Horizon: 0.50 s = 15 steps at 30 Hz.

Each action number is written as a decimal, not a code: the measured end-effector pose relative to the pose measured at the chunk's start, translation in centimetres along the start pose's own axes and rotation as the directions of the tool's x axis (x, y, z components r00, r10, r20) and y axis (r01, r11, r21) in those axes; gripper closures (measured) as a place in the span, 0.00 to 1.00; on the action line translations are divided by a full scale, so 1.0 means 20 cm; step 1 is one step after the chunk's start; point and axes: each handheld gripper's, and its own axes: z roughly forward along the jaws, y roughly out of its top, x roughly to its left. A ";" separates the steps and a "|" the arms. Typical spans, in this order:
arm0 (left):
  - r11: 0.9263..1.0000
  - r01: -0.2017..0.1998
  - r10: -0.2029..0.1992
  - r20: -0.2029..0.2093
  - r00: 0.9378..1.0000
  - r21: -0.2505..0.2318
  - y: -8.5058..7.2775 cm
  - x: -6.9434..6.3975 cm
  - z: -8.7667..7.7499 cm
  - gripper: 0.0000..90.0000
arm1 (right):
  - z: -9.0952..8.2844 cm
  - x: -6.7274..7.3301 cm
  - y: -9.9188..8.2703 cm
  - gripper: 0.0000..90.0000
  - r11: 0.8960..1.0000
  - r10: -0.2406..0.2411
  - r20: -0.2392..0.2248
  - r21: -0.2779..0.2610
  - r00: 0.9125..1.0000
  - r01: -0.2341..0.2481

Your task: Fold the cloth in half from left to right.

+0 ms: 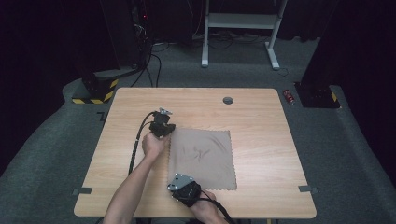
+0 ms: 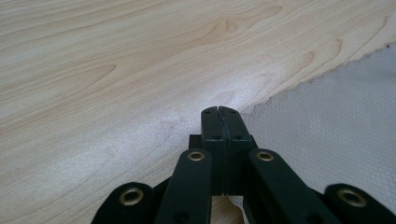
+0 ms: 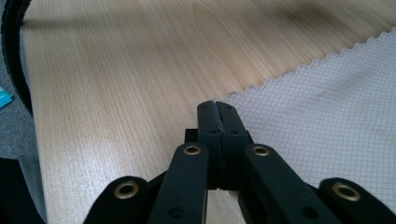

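A grey-brown square cloth (image 1: pixel 203 156) with a zigzag edge lies flat on the wooden table (image 1: pixel 135 100). My left gripper (image 1: pixel 169 132) is at the cloth's far left corner. In the left gripper view its jaws (image 2: pixel 218 111) are pressed together at the corner of the cloth (image 2: pixel 336 130), and a bit of fabric shows under them. My right gripper (image 1: pixel 173 185) is at the near left corner. In the right gripper view its jaws (image 3: pixel 217 105) are closed on the very tip of the cloth (image 3: pixel 327 107).
A round cable hole (image 1: pixel 228 100) is near the table's far edge. Tape marks (image 1: pixel 83 191) (image 1: pixel 308 189) sit at the near corners. On the floor are a red can (image 1: pixel 289 96), a black-and-yellow base (image 1: pixel 95 91) and a white frame (image 1: pixel 240 21). A black cable (image 3: pixel 11 51) runs at the left.
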 end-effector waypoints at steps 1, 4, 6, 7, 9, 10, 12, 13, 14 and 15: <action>1.000 0.002 -0.002 0.000 1.000 -0.002 0.00 0.00 0.00 1.00 | 0.00 0.00 0.00 1.00 1.000 -0.001 0.000 0.000 1.000 0.001; 1.000 0.005 -0.005 -0.002 1.000 -0.006 0.00 0.02 -0.01 1.00 | 0.00 0.00 0.01 1.00 1.000 0.002 -0.002 -0.004 1.000 -0.002; 1.000 0.016 -0.016 0.001 1.000 -0.011 0.00 0.03 -0.02 1.00 | 0.00 0.00 0.02 1.00 1.000 0.005 -0.002 -0.008 1.000 -0.005; 1.000 0.018 -0.018 0.002 1.000 -0.012 0.00 0.03 -0.02 1.00 | -0.01 0.00 0.02 1.00 1.000 0.008 -0.004 -0.007 1.000 -0.008; 1.000 0.021 -0.021 0.005 1.000 -0.015 0.00 0.04 -0.02 1.00 | -0.01 0.00 0.04 1.00 1.000 0.002 -0.002 -0.013 1.000 -0.002; 1.000 0.017 -0.017 0.005 1.000 -0.010 0.00 0.04 -0.03 1.00 | -0.01 0.00 0.04 1.00 1.000 0.003 -0.003 -0.012 1.000 -0.003; 1.000 0.014 -0.014 0.006 1.000 -0.011 0.02 0.05 -0.03 1.00 | -0.01 0.00 0.05 1.00 1.000 0.007 -0.004 -0.016 1.000 -0.007; 1.000 0.014 -0.014 0.009 1.000 -0.015 0.02 0.05 -0.04 1.00 | -0.01 0.00 0.06 1.00 1.000 0.006 -0.005 -0.019 1.000 -0.006; 1.000 0.014 -0.014 0.008 1.000 -0.016 0.03 0.05 -0.04 1.00 | -0.01 0.00 0.06 1.00 1.000 0.004 -0.005 -0.025 1.000 -0.004; 1.000 0.008 -0.007 0.009 1.000 -0.019 0.04 0.05 -0.05 1.00 | -0.01 0.00 0.07 1.00 1.000 0.008 -0.004 -0.024 1.000 -0.008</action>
